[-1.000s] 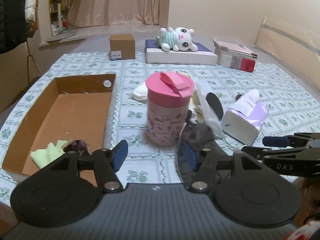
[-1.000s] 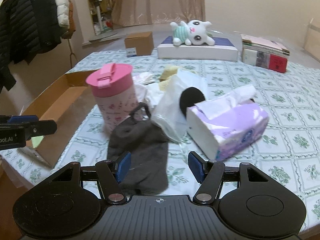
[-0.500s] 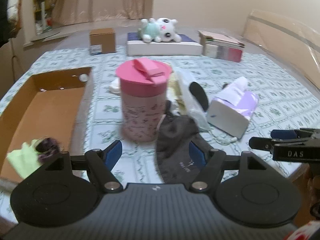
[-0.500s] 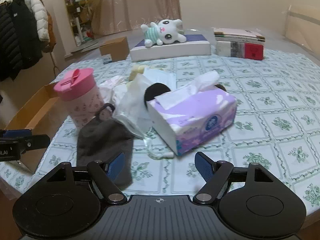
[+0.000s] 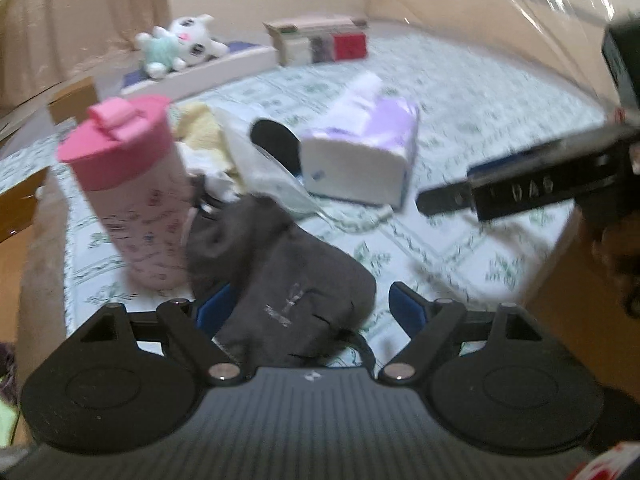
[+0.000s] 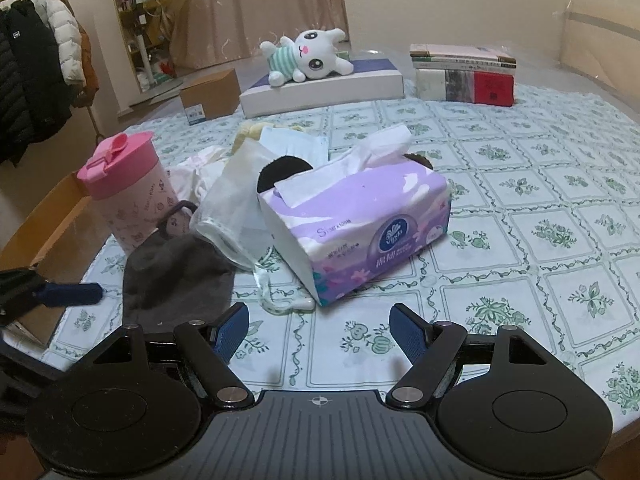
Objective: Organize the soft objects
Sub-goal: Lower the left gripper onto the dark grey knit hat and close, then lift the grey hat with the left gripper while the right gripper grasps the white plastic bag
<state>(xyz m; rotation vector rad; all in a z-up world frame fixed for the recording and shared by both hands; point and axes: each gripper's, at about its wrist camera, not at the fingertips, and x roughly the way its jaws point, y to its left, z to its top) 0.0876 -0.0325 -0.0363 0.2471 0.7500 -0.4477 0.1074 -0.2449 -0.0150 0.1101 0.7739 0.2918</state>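
Both grippers (image 5: 310,306) (image 6: 319,330) now nearer sock (image 5: 280,276)

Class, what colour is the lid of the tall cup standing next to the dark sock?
The lid is bright pink, clearest in the right wrist view.

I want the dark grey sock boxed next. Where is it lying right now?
In the right wrist view the dark grey sock lies flat on the tablecloth, lower left, beside the pink cup and left of the tissue pack.

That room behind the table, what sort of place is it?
Probably a lived-in home room: coats hang on a rack, curtains cover the back, and a plush bunny lies beyond the patterned tablecloth.
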